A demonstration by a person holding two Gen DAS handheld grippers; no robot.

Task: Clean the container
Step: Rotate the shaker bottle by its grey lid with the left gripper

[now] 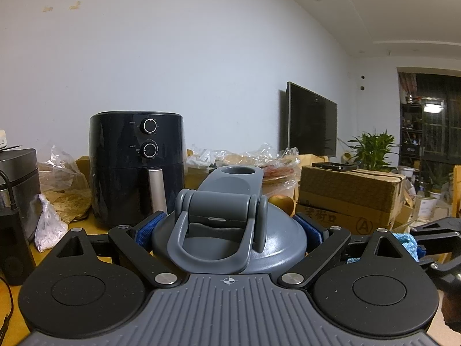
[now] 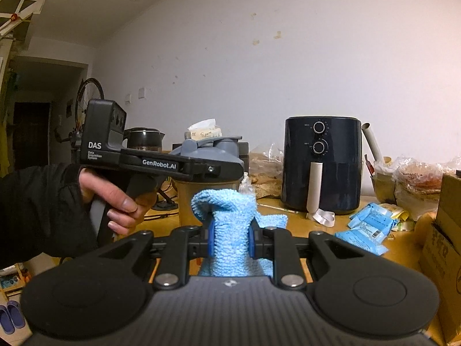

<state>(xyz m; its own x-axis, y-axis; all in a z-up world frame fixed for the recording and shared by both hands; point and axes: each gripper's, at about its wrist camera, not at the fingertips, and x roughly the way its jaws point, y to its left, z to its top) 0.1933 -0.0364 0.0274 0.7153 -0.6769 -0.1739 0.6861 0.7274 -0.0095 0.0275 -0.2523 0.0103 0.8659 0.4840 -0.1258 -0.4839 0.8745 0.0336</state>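
My left gripper [image 1: 230,227] is shut on the grey lid [image 1: 230,239] of the container, its blue pads [image 1: 149,227] pressing on both sides; the flip cap and carry loop face me. In the right wrist view the same container [image 2: 201,196] stands upright on the wooden table, with a yellowish translucent body under the grey lid [image 2: 213,150], and a person's hand [image 2: 115,199] holds the left gripper [image 2: 207,168] on it. My right gripper [image 2: 230,239] is shut on a light blue cloth [image 2: 227,210], just in front of the container. The cloth [image 1: 406,240] also shows at the right edge of the left wrist view.
A black air fryer [image 2: 321,161] stands on the wooden table [image 2: 302,222] behind and to the right. Blue packets [image 2: 368,225] lie beside it, and a cardboard box [image 1: 345,193] and plastic bags [image 1: 60,178] crowd the back. A kettle [image 2: 144,139] stands behind the container.
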